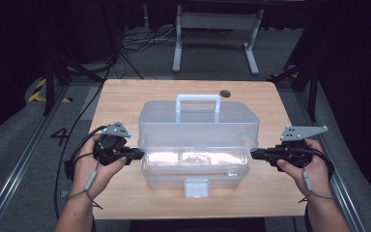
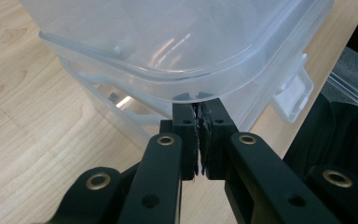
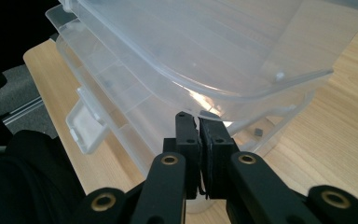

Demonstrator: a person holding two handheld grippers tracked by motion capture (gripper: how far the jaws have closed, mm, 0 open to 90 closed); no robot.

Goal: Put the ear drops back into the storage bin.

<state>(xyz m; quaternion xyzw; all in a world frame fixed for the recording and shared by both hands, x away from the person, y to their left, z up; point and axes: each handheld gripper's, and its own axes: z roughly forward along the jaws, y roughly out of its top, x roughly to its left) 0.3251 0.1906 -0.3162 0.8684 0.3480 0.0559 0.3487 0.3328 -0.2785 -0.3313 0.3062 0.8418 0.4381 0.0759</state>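
A clear plastic toolbox [image 1: 195, 169] stands mid-table with its lid [image 1: 198, 123] raised off the base at the front. The lid carries a handle [image 1: 198, 102], and a white latch [image 1: 196, 187] hangs at the base's front. My left gripper [image 1: 141, 153] is at the box's left end and my right gripper [image 1: 252, 154] at its right end. In the left gripper view the left gripper [image 2: 199, 100] has its jaws pressed together, tips tucked under the lid's rim [image 2: 223, 88]. The right gripper [image 3: 197, 116] is also shut, tips under the lid's rim [image 3: 242, 98]. Nothing shows between either pair of jaws.
The wooden table [image 1: 121, 101] has a round cable hole [image 1: 225, 93] behind the box. A white frame [image 1: 217, 29] stands on the floor beyond the table, with cables beside it. A small dark piece [image 3: 258, 132] lies inside the box's base.
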